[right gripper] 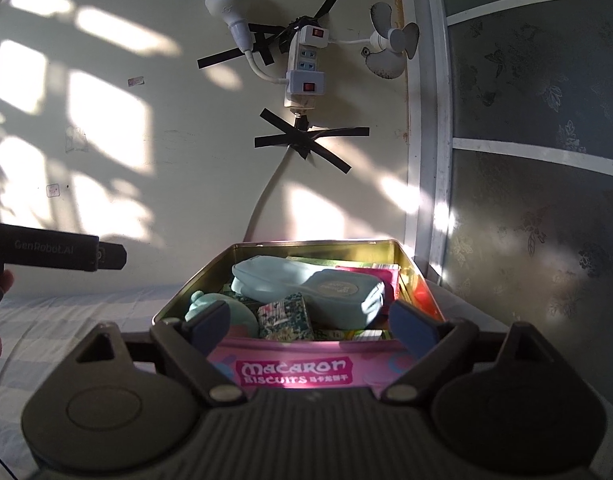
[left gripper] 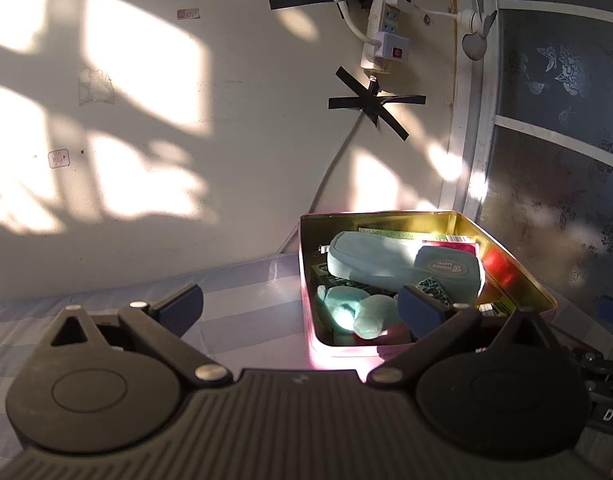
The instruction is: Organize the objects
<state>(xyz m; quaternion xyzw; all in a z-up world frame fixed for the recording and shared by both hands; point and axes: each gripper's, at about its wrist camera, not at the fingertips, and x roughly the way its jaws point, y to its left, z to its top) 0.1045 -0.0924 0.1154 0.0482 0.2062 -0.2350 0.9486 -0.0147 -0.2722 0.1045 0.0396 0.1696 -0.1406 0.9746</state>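
A pink "Macaron Biscuits" tin (right gripper: 294, 372) stands open on the bed, its gold inner wall (left gripper: 306, 264) showing in the left wrist view. Inside lie a light-blue zip pouch (right gripper: 306, 286) (left gripper: 402, 266), a teal plush toy (left gripper: 354, 312) (right gripper: 210, 304), a small patterned box (right gripper: 284, 316) and coloured packets (right gripper: 386, 276). My right gripper (right gripper: 310, 326) is open and empty, its fingers straddling the tin's near wall. My left gripper (left gripper: 302, 308) is open and empty at the tin's left edge. The left gripper's body (right gripper: 54, 254) shows at the left of the right wrist view.
The tin sits on a blue checked bedsheet (left gripper: 106, 304) against a cream wall (left gripper: 186, 120). A power strip (right gripper: 302, 68) is taped to the wall with a cable (right gripper: 266, 204) running down behind the tin. A patterned glass panel (right gripper: 538, 160) stands at the right.
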